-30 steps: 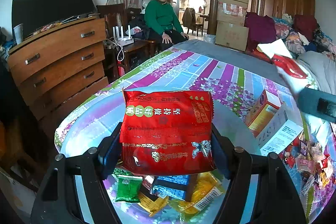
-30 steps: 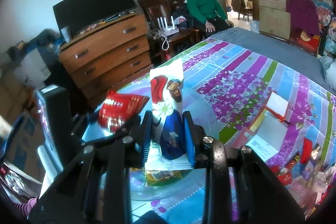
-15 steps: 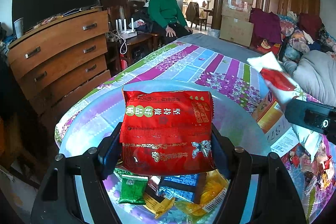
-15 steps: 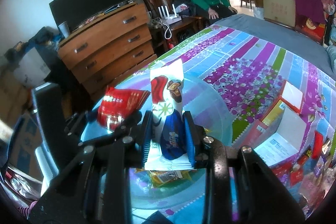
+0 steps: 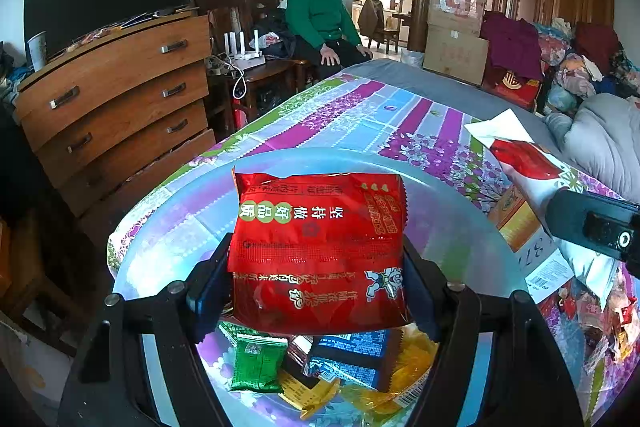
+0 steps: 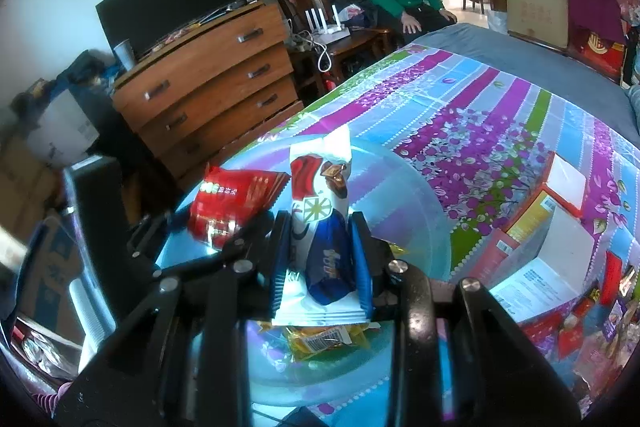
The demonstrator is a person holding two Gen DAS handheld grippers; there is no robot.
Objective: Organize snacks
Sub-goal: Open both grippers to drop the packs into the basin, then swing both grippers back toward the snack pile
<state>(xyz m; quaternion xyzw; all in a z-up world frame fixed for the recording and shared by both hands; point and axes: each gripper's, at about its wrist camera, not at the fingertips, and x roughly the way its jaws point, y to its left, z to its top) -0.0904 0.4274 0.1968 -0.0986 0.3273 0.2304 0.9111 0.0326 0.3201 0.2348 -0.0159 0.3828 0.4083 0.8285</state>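
Observation:
My left gripper [image 5: 316, 279] is shut on a red snack packet [image 5: 318, 251] with Chinese writing and holds it above a clear round plastic tray [image 5: 452, 227]. Several small snacks lie in the tray below it: a green packet [image 5: 258, 363], a blue one [image 5: 352, 359] and yellow ones [image 5: 394, 387]. My right gripper [image 6: 322, 259] is shut on a white, blue and red packet [image 6: 320, 227], held upright over the same tray [image 6: 404, 203]. That packet [image 5: 532, 167] and the right gripper show at the right in the left wrist view. The red packet [image 6: 232, 199] shows left in the right wrist view.
The tray sits on a bed with a purple, blue and green striped cover [image 6: 480, 107]. Orange and white boxes [image 6: 548, 227] and a heap of small snacks [image 5: 600, 319] lie to the right. A wooden dresser [image 5: 112, 99] stands left. A person in green [image 5: 320, 19] sits beyond.
Both grippers have moved forward over the tray with their packets still held. The right gripper and its packet have come further into the left wrist view.

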